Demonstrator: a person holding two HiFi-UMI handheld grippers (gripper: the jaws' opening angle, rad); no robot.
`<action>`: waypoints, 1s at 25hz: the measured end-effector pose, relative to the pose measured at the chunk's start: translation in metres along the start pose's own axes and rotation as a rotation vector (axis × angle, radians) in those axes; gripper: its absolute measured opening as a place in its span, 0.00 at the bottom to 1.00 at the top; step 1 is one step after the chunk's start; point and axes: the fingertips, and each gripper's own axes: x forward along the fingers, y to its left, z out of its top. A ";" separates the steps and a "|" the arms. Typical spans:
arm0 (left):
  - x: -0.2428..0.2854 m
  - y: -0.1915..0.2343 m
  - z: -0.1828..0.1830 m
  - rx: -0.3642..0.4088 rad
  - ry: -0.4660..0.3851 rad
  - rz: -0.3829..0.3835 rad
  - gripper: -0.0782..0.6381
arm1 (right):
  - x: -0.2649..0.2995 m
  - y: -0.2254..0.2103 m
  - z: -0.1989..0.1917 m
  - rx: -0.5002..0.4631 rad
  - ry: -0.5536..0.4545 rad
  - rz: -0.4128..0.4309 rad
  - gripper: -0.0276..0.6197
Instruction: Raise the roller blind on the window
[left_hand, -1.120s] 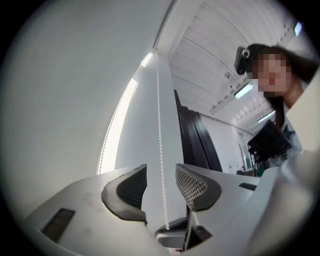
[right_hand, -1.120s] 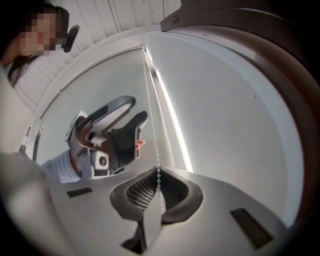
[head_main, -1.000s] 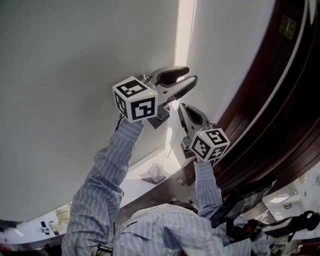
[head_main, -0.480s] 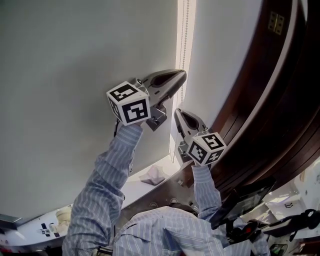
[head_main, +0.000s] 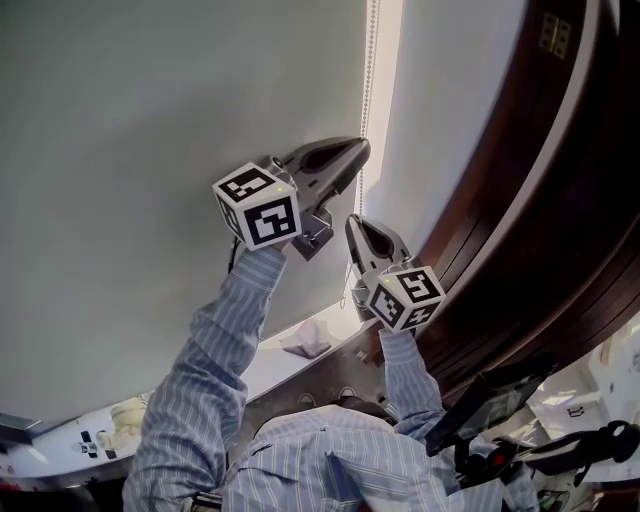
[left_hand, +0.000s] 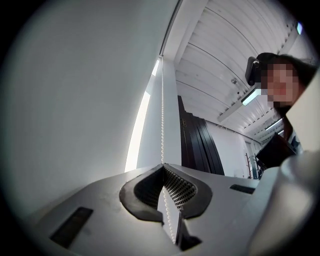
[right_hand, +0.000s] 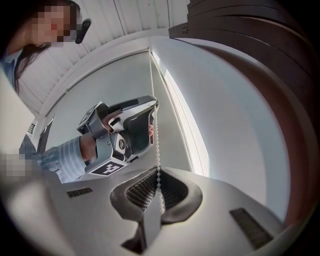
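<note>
Roller blind (head_main: 150, 150) is hanging low, a broad grey sheet over the window that reaches nearly to the sill (head_main: 270, 372). Only a bright strip of daylight (head_main: 388, 90) shows along its right edge, and the bead chain (head_main: 371, 70) drops there. What has changed is up at the left gripper (head_main: 362, 148). A second ago its jaws stood wide apart beside that chain, and now they are pinched together on it. In the left gripper view the beads run straight down into the seam between the ribbed pads. The right gripper (head_main: 353, 222) sits just below the left one, with its jaws closed on the same strand. In the right gripper view the chain vanishes between its pads, and the left gripper shows higher up the line. To my eye this is the handover in a hand-over-hand pull: the upper grip is now secured, so the lower one could let go without the chain slipping back. The blind itself doesn't look to have climbed much, so most of the raising seems still ahead. Which way this strand must be pulled to lift the blind, I can't tell from here.
</note>
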 end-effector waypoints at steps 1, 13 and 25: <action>0.000 -0.001 -0.004 0.007 0.011 0.007 0.12 | -0.002 -0.002 -0.003 0.002 0.005 -0.005 0.05; -0.011 -0.011 -0.082 -0.073 0.082 0.047 0.12 | -0.033 -0.020 -0.069 0.033 0.116 -0.062 0.05; -0.062 0.013 -0.213 -0.190 0.255 0.176 0.12 | -0.050 -0.032 -0.203 0.137 0.375 -0.098 0.05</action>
